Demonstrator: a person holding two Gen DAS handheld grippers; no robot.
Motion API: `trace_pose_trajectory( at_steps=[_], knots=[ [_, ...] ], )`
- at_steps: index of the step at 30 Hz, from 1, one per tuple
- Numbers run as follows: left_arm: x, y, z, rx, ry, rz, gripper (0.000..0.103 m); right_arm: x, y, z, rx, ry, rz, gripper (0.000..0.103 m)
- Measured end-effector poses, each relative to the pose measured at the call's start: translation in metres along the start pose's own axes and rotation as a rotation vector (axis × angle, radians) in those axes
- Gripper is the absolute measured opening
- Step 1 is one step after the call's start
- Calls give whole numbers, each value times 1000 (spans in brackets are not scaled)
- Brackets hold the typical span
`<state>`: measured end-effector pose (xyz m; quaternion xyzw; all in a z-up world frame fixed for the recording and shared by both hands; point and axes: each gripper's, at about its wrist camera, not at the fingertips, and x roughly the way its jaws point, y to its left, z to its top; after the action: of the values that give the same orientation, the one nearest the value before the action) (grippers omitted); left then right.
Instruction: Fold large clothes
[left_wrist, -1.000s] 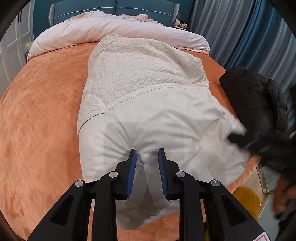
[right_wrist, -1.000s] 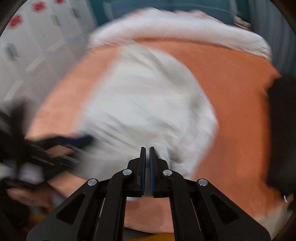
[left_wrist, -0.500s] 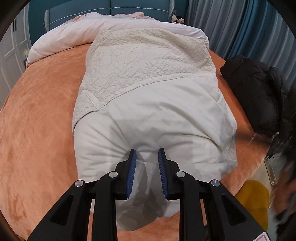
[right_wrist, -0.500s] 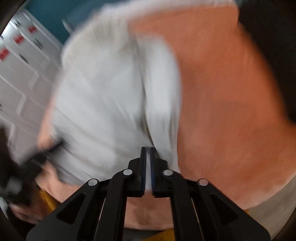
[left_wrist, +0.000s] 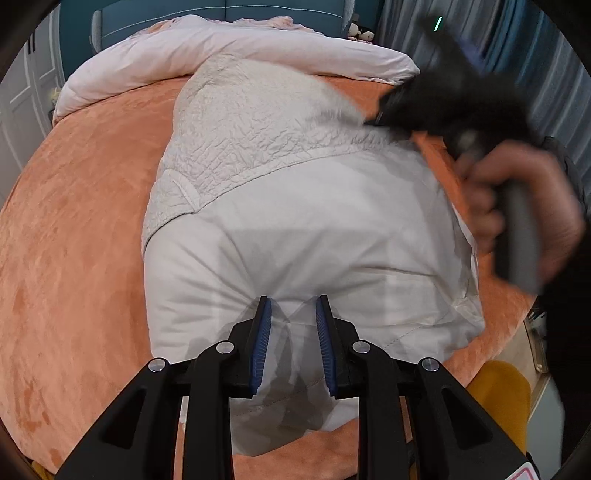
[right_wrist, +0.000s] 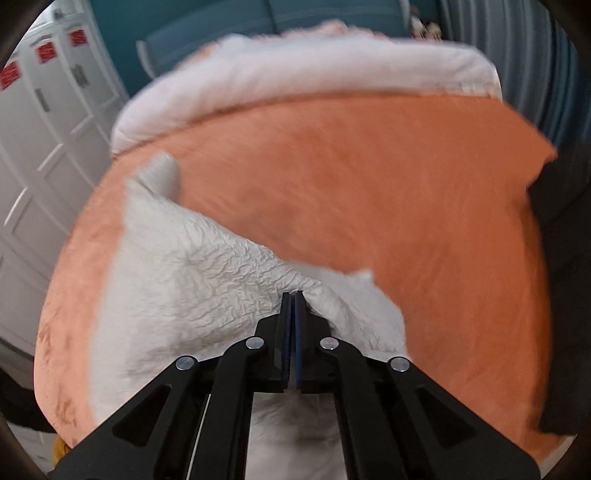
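A large cream-white garment (left_wrist: 295, 206) lies on the orange bed, with a crinkled quilted upper part and a smooth white lower part. My left gripper (left_wrist: 293, 317) rests over the smooth lower part, its jaws parted with a fold of cloth bunched between them. My right gripper (right_wrist: 292, 306) is shut on the crinkled edge of the garment (right_wrist: 207, 288). In the left wrist view the right gripper shows blurred at the garment's far right side (left_wrist: 436, 99), held by a hand (left_wrist: 524, 206).
The orange bedspread (left_wrist: 74, 240) covers the bed. A rolled pinkish duvet (left_wrist: 229, 51) lies across the head end by the teal headboard. A black jacket (right_wrist: 561, 258) lies at the right edge. White wardrobe doors (right_wrist: 44, 147) stand to the left. Blue curtains hang on the right.
My right gripper has swung from the garment's near right corner up to its far right side, still shut on cloth. The left gripper has stayed in place.
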<state>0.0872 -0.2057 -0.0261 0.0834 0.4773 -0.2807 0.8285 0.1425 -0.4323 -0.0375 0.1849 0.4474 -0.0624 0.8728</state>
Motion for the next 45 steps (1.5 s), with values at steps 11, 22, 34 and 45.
trace_pose_trajectory(
  at_steps=[11, 22, 34, 45],
  knots=[
    [6, -4, 6, 32, -5, -42, 25, 53, -11, -25, 35, -25, -4, 0],
    [-46, 23, 3, -66, -48, -92, 48, -103, -22, -69, 60, -120, 115, 74],
    [-25, 45, -42, -100, 4, 32, 55, -69, -66, -201, 256, 116, 165, 7],
    [-38, 60, -38, -164, -6, 66, 63, -128, -46, -173, 166, -29, 149, 16]
  ],
)
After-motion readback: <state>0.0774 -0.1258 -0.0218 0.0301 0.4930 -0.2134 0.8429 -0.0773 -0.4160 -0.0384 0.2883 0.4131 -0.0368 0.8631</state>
